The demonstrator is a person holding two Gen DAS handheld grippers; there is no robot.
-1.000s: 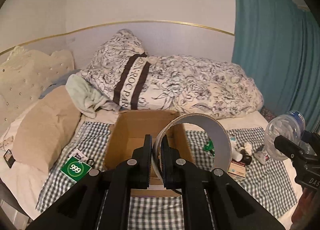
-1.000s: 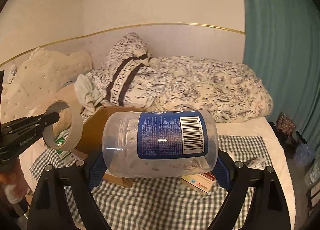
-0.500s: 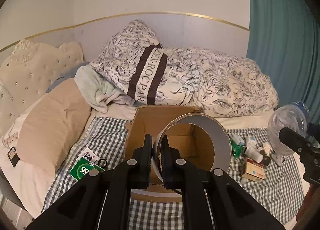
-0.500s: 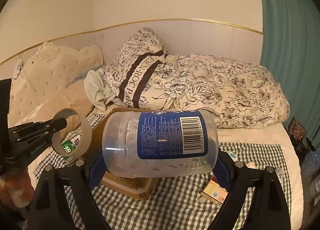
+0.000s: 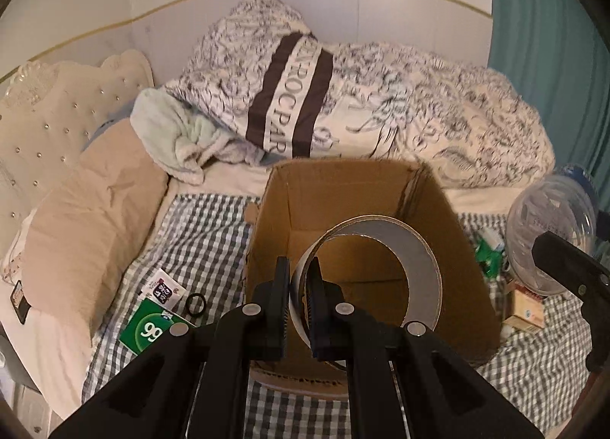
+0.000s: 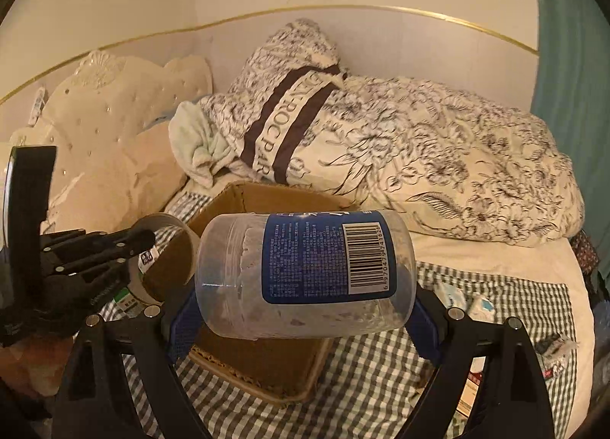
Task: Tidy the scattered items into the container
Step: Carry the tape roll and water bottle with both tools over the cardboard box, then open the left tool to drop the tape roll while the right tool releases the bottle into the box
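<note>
Fingers [image 5: 283, 286] pinching tape roll [image 5: 381, 267], angled down over cardboard box [image 5: 457, 248].

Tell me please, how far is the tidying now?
Nothing shows inside the cardboard box yet. In hand: left gripper holds the tape roll over it, right gripper clamps the plastic jar. Left: green packet, black ring, small boxes.

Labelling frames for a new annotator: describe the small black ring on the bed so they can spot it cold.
Start at the open cardboard box on the checked cloth in the left wrist view, then look just past its near-left corner. The black ring lies flat there, beside the green packet marked in white digits. It is the only thin, dark, open loop; its neighbours are flat printed packets.
</note>
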